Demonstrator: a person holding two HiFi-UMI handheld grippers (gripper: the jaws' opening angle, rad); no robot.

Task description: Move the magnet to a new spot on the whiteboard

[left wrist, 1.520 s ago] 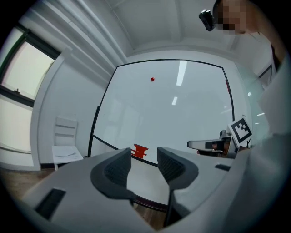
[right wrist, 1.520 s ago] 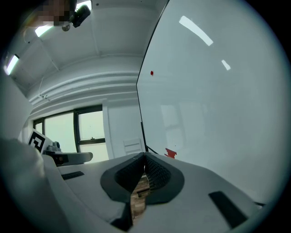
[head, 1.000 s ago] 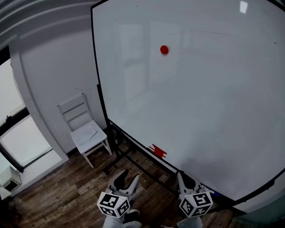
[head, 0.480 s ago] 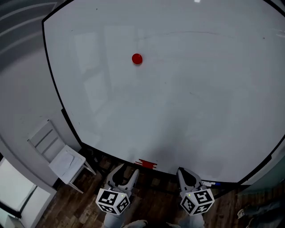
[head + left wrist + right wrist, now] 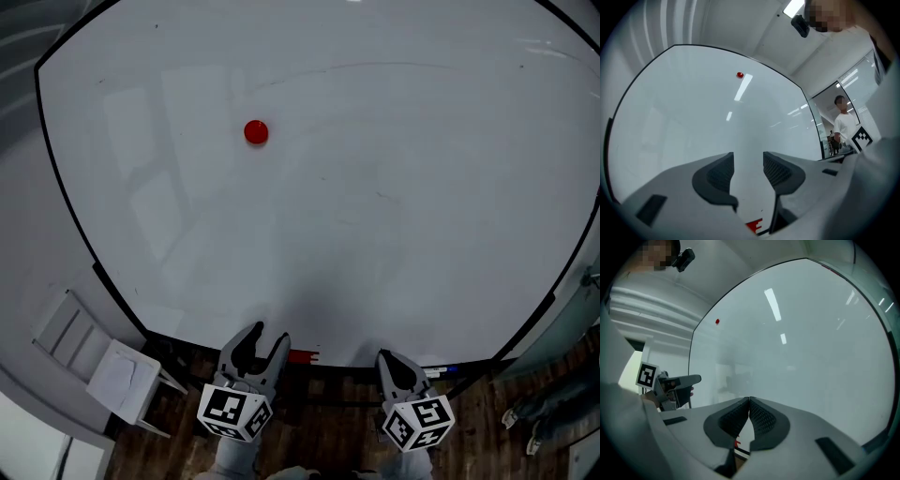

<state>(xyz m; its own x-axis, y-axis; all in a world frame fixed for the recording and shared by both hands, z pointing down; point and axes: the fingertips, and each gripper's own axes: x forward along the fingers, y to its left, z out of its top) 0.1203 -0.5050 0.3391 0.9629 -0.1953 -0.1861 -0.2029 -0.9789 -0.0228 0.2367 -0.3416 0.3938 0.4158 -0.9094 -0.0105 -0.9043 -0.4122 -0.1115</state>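
Room, interior. Floor [image 5: 328,427]: dark wood planks, seen along the lower edge of the head view. Wall [image 5: 28,262]: plain grey-white, to the left of the whiteboard [image 5: 375,234]. Chair [image 5: 112,373]: one, white, slat-backed, standing on the floor by that wall, near the board's lower left corner. Window [image 5: 630,363]: bright, dark-framed, on the left in the right gripper view; above it, a band of horizontal ribs [image 5: 647,301] runs along the wall. Ceiling: white, with one lit panel [image 5: 793,7]. Glass partition [image 5: 848,79]: on the board's right side, strip lights visible beyond it. Lighting: even, cool.
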